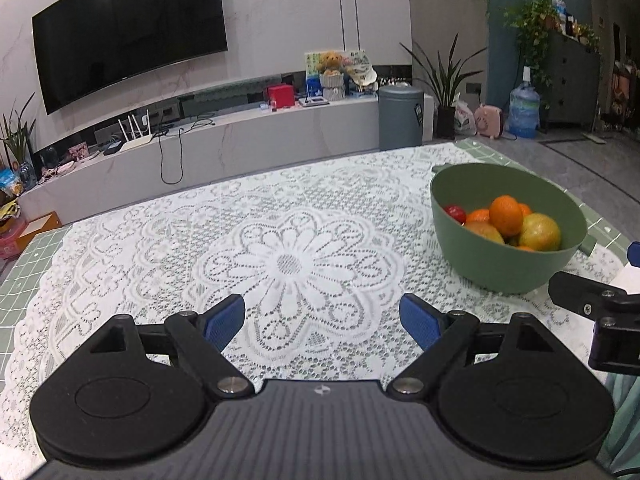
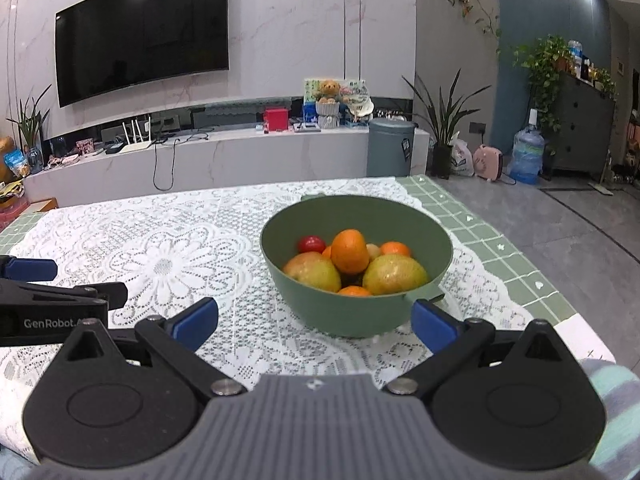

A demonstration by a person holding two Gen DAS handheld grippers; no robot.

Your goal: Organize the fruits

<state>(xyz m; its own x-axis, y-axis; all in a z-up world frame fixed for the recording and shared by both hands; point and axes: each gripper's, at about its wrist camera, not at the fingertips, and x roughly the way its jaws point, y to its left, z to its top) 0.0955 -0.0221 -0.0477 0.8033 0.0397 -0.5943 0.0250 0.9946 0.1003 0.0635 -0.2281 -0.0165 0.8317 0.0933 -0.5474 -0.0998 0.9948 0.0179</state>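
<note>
A green bowl (image 2: 356,316) (image 1: 500,272) stands on the lace-covered table and holds several fruits: an orange (image 2: 349,250) (image 1: 506,215) on top, two yellow-red apples (image 2: 394,274) (image 2: 312,270), a small red tomato (image 2: 311,244) and smaller oranges. My right gripper (image 2: 316,322) is open just in front of the bowl's near wall, its blue pads either side of it and apart from it. To the bowl's left my left gripper (image 1: 322,322) hovers open over the lace flower pattern with nothing between its fingers.
White lace cloth (image 1: 288,240) lies over a green checked tablecloth (image 2: 480,236). The table's right edge (image 2: 560,308) drops to grey floor. Beyond the far edge stand a low marble TV bench (image 2: 240,160), a grey bin (image 2: 390,152) and potted plants.
</note>
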